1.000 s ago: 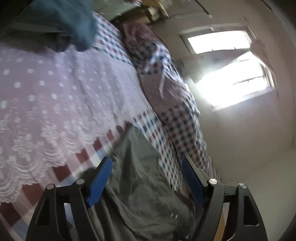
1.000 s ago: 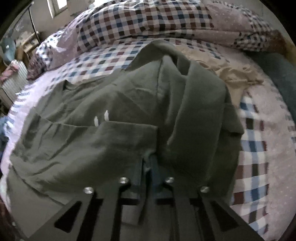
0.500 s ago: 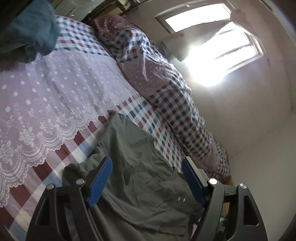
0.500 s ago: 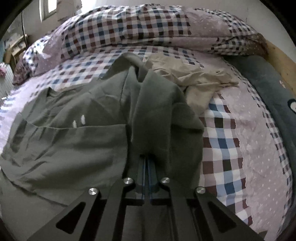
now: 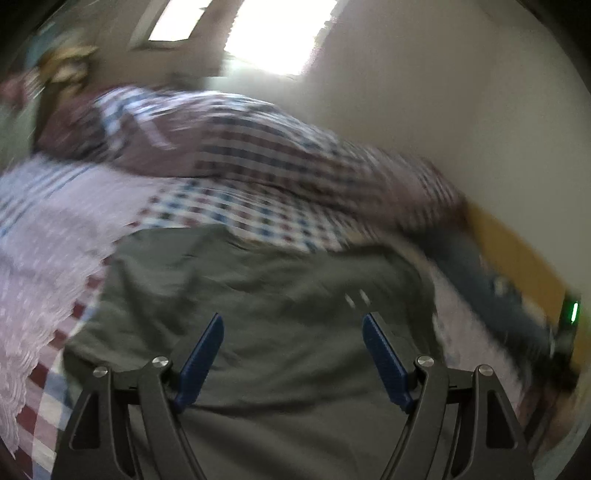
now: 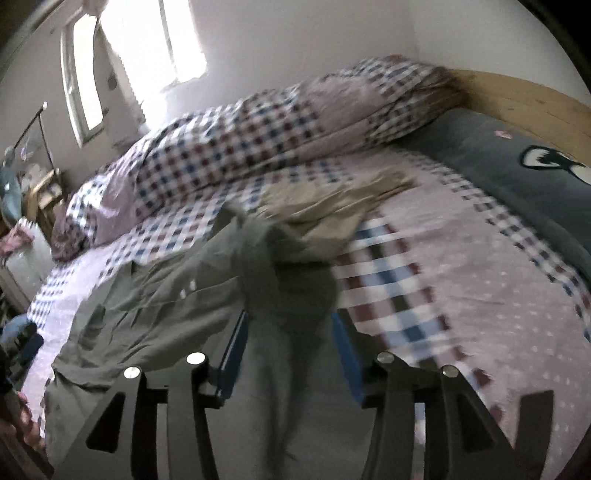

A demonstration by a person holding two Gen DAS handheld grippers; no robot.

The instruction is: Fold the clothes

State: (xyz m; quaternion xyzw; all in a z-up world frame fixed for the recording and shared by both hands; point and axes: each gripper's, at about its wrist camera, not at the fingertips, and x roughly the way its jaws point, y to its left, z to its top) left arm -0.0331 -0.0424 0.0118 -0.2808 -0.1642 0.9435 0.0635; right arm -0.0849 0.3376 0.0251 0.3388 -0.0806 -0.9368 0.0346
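A dark olive-green garment (image 5: 266, 288) lies spread on the checked bed sheet, and it also shows in the right wrist view (image 6: 155, 295) with one part folded over toward the middle. My left gripper (image 5: 293, 325) is open and empty just above the garment. My right gripper (image 6: 288, 325) is open with the folded green cloth lying loose between its blue pads (image 6: 232, 354). A beige garment (image 6: 325, 206) lies crumpled beyond the green one.
A rolled checked duvet (image 6: 258, 136) runs along the far side of the bed by the wall. A dark teal pillow (image 6: 517, 177) lies against the wooden headboard (image 6: 524, 96). A lace-edged pink sheet (image 5: 44, 258) covers the bed's left part. A window (image 5: 273, 33) glares brightly.
My right gripper has opened and let go of the green cloth, which it held shut before. My left gripper has swung round toward the garment's middle, staying open.
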